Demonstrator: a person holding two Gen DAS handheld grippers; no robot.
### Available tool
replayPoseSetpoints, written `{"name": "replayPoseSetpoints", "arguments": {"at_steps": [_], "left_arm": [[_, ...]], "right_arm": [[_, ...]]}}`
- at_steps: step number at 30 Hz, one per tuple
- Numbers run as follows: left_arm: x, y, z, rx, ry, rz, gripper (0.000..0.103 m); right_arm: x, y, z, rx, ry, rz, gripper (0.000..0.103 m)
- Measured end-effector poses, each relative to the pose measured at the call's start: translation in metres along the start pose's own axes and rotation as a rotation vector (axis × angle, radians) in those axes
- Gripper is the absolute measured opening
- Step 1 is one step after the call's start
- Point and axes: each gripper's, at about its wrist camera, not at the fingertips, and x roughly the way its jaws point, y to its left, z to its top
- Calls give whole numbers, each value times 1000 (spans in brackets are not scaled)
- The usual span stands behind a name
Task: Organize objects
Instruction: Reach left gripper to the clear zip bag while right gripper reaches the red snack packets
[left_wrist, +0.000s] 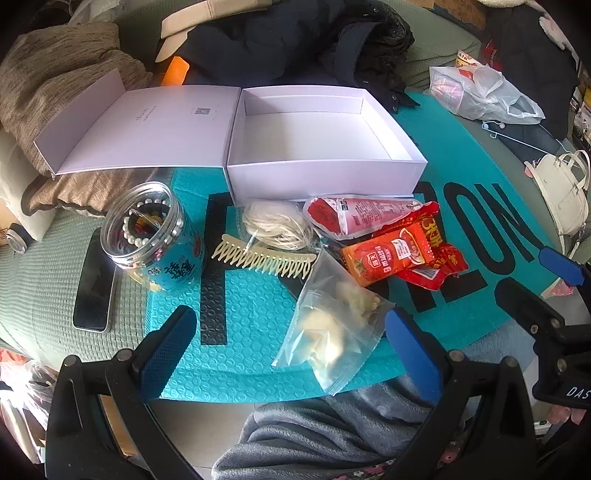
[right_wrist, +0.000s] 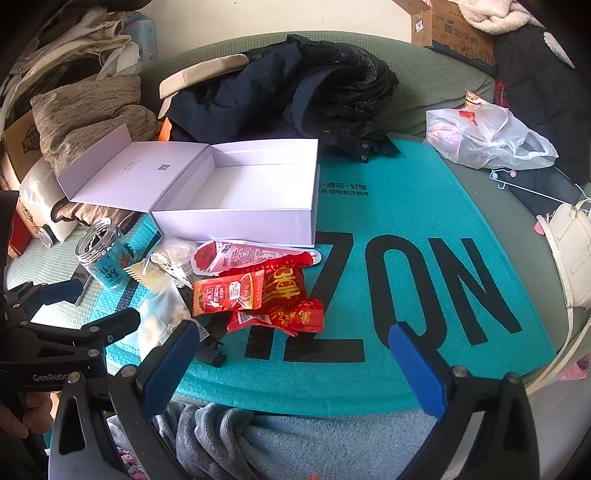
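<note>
Left gripper (left_wrist: 291, 339) was spread wide with nothing between its blue pads, poised above the near edge of the teal mailer (left_wrist: 454, 177). Directly ahead of it lay a clear zip bag (left_wrist: 334, 325) of pale contents, one corner close to the right-hand pad. Past the bag sat a cream hair comb (left_wrist: 264, 258), teeth toward the camera, and behind that a coil of white cord (left_wrist: 275, 223). To the left of the comb stood a lidless clear jar (left_wrist: 151, 240) holding a pearl string; a dark phone (left_wrist: 94, 291) lay just beside it on the green bedspread (left_wrist: 40, 280).

Right gripper (right_wrist: 295, 363) was likewise fully open and empty, held over the black lettering on the mailer. Ahead and to its left lay the snack pile — an orange sauce packet (right_wrist: 225, 293) overlapping a red wrapper (right_wrist: 284, 295), with a pink pouch (right_wrist: 243, 256) behind them, touching the front wall of the white box (right_wrist: 236, 221).

That box stood open at the back of the mailer, hinged lid (left_wrist: 147, 125) folded out flat to the left, interior bare. Dark jacket (right_wrist: 295, 88) and a white plastic bag (right_wrist: 487, 136) lay farther back on the bed.
</note>
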Motion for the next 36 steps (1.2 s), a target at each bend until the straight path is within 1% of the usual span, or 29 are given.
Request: {"name": "replayPoseSetpoints", "arguments": {"at_steps": [9,18,25,36], "left_arm": [[13,-3,-6,7,45,-30,102],[30,-8,-12,29,103,-80,102],[52,-11,-17,44,173,-122,102],[82,-12,-16,67,223,-129,102]], "right_arm": [[5,0,-6,6,21,0,102],[16,-3,-15,22,54,-5,102],[26,-3,-20,34,79,-1,102],[43,-5,-20,50,115,27,102]]}}
